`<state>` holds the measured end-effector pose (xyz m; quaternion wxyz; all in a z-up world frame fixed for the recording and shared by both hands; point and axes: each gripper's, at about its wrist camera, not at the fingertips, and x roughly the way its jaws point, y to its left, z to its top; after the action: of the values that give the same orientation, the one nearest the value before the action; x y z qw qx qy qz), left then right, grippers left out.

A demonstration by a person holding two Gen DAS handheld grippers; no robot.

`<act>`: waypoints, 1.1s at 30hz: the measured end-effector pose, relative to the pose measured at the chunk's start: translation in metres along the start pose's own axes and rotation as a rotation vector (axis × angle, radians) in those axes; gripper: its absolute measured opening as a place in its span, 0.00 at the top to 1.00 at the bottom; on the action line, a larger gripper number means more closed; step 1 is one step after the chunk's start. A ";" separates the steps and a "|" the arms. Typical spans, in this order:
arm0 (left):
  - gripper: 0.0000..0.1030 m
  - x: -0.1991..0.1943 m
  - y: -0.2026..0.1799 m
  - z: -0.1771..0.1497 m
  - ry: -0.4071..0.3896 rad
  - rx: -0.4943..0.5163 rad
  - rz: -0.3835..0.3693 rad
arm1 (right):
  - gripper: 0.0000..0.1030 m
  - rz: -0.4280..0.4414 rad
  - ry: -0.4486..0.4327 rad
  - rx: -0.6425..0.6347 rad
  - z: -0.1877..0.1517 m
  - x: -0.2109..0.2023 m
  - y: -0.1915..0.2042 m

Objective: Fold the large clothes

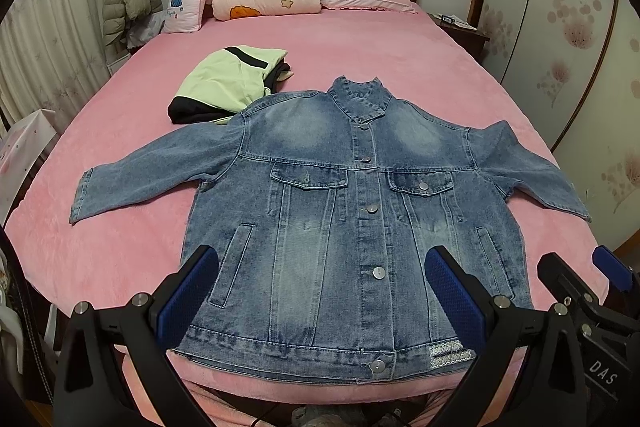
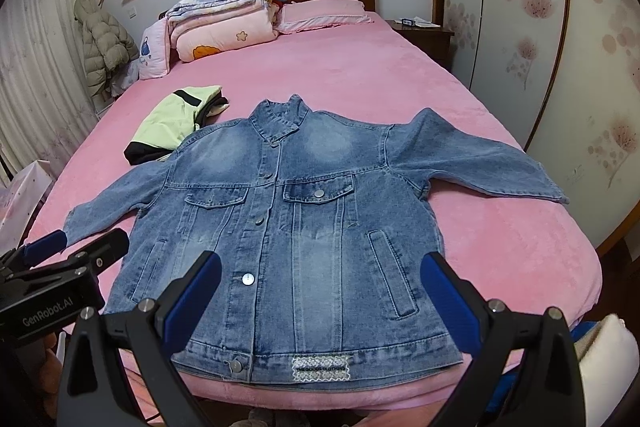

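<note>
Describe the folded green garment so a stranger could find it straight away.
Start at the pink bed. A denim jacket lies spread flat; just beyond its left shoulder sits the folded garment. It is the only pale green piece, with black trim.

Label text unreadable (too small) — dark garment mostly hidden under green one.

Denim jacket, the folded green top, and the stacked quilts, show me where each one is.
denim jacket [image 1: 320,227], left wrist view, middle of its front.
folded green top [image 1: 224,79], left wrist view, its pale green upper face.
stacked quilts [image 2: 224,23], right wrist view, side of the pile.
</note>
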<state>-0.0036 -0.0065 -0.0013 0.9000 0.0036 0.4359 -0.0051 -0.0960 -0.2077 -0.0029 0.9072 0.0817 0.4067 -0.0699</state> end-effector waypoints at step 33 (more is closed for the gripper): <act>0.01 0.010 0.002 0.001 0.026 -0.008 -0.014 | 0.03 -0.055 0.011 -0.018 0.007 0.011 0.003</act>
<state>0.0032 -0.0041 -0.0089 0.8941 -0.0029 0.4478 -0.0097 -0.0825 -0.2070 -0.0063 0.9034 0.0628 0.4143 -0.0909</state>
